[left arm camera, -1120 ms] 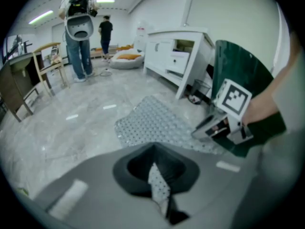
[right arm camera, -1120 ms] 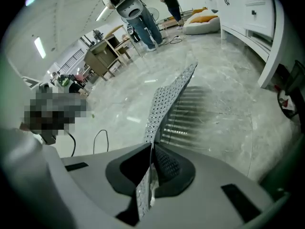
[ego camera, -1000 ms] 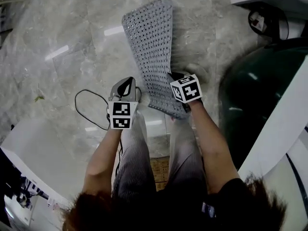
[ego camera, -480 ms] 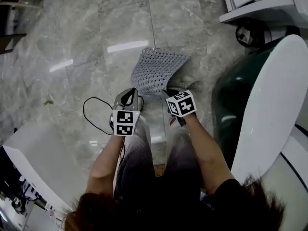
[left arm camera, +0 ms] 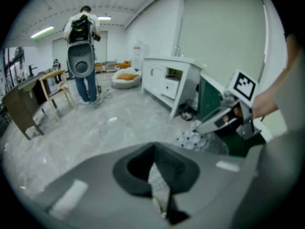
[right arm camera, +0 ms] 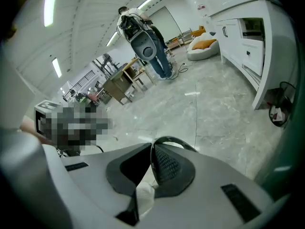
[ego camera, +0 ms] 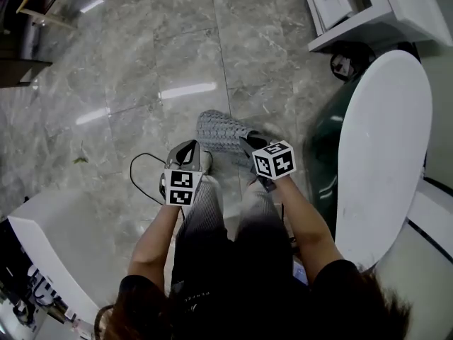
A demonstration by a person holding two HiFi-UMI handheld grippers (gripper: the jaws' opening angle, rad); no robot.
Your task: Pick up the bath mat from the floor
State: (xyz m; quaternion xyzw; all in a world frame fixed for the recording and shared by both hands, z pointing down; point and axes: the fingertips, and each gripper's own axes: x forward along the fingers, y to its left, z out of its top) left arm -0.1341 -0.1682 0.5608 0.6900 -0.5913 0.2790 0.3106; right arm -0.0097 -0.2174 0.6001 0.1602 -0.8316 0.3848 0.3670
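Note:
The grey perforated bath mat (ego camera: pixel 222 133) is off the floor and hangs foreshortened between my two grippers in the head view. My left gripper (ego camera: pixel 189 149) is shut on its near left edge; in the left gripper view a strip of the mat (left arm camera: pixel 159 190) is pinched between the jaws. My right gripper (ego camera: pixel 253 144) is shut on the near right edge, and the right gripper view shows the dotted mat (right arm camera: pixel 166 164) folded between its jaws. The left gripper view also catches the right gripper (left arm camera: pixel 223 122) with the mat drooping under it.
A black cable (ego camera: pixel 145 178) loops on the marble floor by my left gripper. A white cabinet (ego camera: pixel 361 13) stands at the upper right, with a dark green object (ego camera: pixel 327 158) and a white oval panel (ego camera: pixel 382 140) below it. A person with a backpack (left arm camera: pixel 84 56) stands further off.
The mat lay stretched out on the floor with only my right gripper at its near edge. It has since been lifted and gathered up between both grippers, which have risen.

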